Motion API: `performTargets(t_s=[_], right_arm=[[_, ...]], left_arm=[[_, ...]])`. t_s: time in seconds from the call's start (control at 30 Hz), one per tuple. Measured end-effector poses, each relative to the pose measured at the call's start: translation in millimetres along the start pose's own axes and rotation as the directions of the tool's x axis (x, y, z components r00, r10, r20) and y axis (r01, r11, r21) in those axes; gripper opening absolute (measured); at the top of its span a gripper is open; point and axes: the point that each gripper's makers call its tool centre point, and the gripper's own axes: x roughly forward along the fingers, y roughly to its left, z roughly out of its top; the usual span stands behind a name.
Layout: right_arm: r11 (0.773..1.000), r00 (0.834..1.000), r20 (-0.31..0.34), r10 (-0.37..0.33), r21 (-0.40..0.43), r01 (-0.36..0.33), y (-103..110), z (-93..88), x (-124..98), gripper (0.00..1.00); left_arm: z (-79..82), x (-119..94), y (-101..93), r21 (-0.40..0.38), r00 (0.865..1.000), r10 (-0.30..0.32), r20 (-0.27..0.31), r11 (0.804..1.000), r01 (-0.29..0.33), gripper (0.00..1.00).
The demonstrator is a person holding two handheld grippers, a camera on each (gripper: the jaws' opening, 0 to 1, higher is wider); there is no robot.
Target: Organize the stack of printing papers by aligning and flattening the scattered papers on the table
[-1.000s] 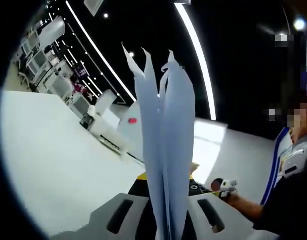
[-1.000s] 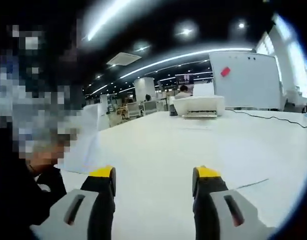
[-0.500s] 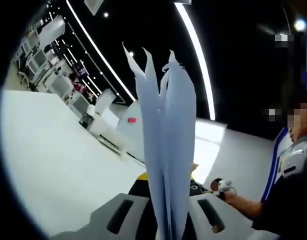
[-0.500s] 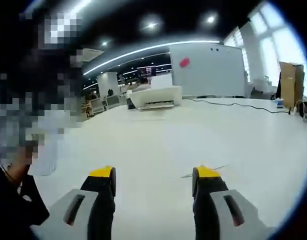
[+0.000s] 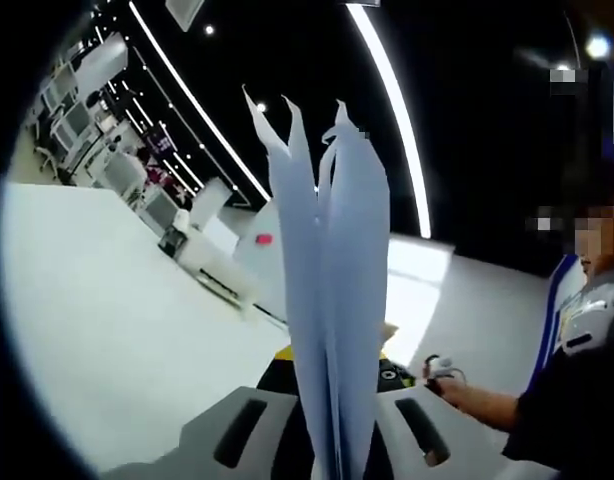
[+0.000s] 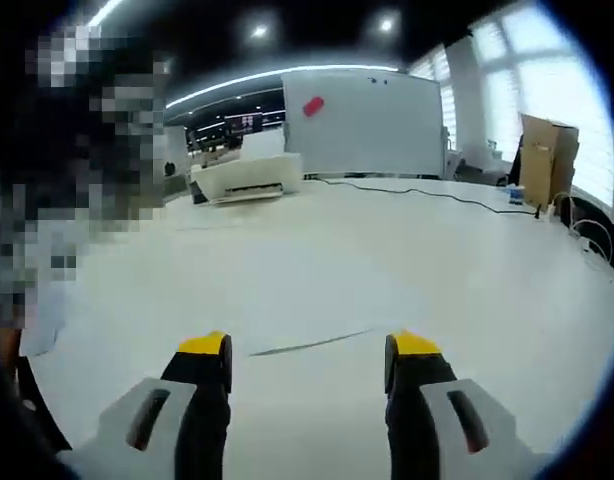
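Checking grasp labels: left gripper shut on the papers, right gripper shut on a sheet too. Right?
Half right. In the left gripper view the left gripper is shut on the papers, held upright. In the right gripper view the right gripper is open, jaws apart with nothing between them, above the table.

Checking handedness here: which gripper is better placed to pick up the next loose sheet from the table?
Right, probably: the right gripper is open and empty above a flat white paper sheet; the left gripper already clamps upright white sheets.
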Motion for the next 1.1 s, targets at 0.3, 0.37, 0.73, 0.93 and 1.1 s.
performTargets(t_s=[0.3,0.37,0.73,0.93,1.1], right_arm=[[0.999,0.998,-0.041,-0.048,-0.002,0.048,-27,1.5,24,0.57],[0.998,0.997,-0.051,-0.058,0.002,0.058,-33,0.5,29,0.57],[0.997,0.995,-0.072,-0.071,0.013,0.073,-45,-4.2,56,0.57],[0.995,0.993,-0.071,-0.096,0.010,0.096,-59,-8.6,73,0.56],[0.994,0.992,-0.056,-0.109,0.001,0.110,-70,-10.6,83,0.56]], left_arm=[[0.6,-1,3.1,-0.001,1.000,0.005,-0.002,1.000,-0.005,0.06],[1.2,-1,4.3,-0.001,1.000,0.005,-0.002,1.000,-0.005,0.06],[1.1,-1,4.1,-0.001,1.000,0.005,-0.001,1.000,-0.005,0.06],[1.3,-1,5.0,-0.001,1.000,0.005,-0.002,1.000,-0.005,0.06],[1.8,-2,5.8,-0.002,1.000,0.003,-0.001,1.000,-0.003,0.06]])
